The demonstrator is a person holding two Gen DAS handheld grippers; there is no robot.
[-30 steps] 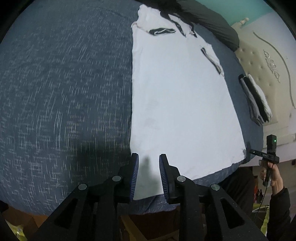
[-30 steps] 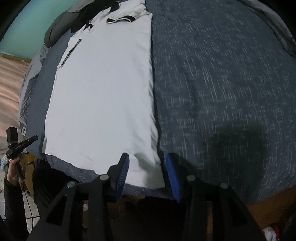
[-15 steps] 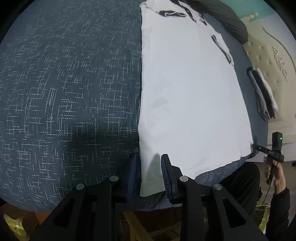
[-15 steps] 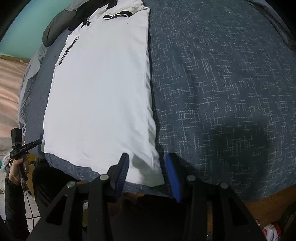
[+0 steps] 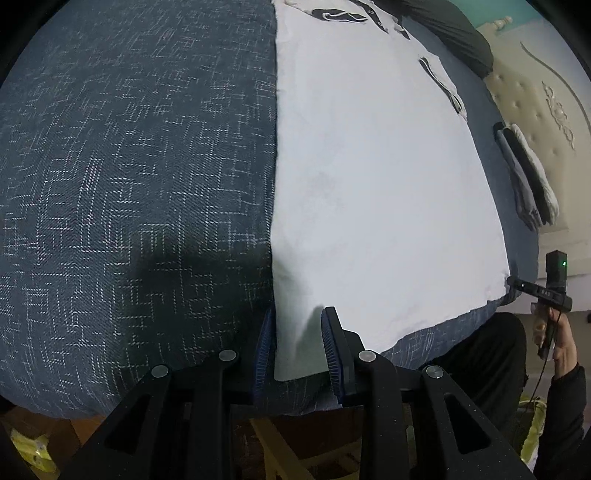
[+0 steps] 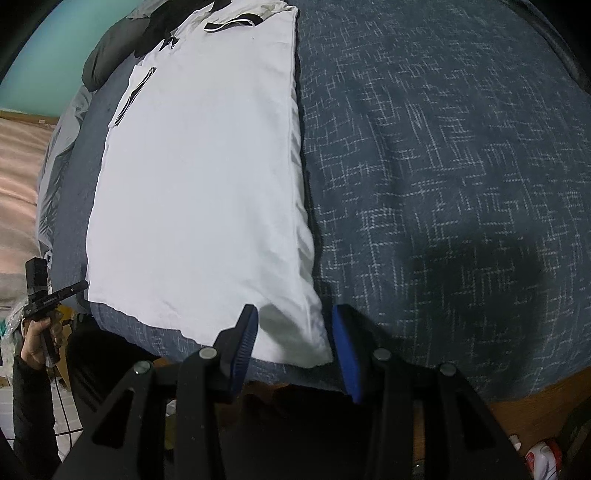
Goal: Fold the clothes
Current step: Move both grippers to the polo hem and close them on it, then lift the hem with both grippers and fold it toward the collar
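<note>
A white shirt with black trim [image 5: 369, 177] lies flat, folded into a long strip, on the dark blue patterned bedspread [image 5: 129, 166]. My left gripper [image 5: 297, 314] is open, its blue pads either side of the shirt's near left hem corner. In the right wrist view the same shirt [image 6: 199, 184] runs away from me, and my right gripper [image 6: 291, 314] is open around its near right hem corner. Neither gripper has closed on the cloth.
A folded stack of grey and white clothes [image 5: 524, 177] lies by the cream padded headboard [image 5: 546, 92]. A dark garment [image 5: 454, 33] lies beyond the shirt's collar. The bed's near edge is just under both grippers. A red and white object [image 6: 543, 458] lies on the floor.
Both grippers have moved forward and lower over the bed edge, so the shirt's hem corners now sit between their open pads. The left gripper's opening has stayed about the same.
</note>
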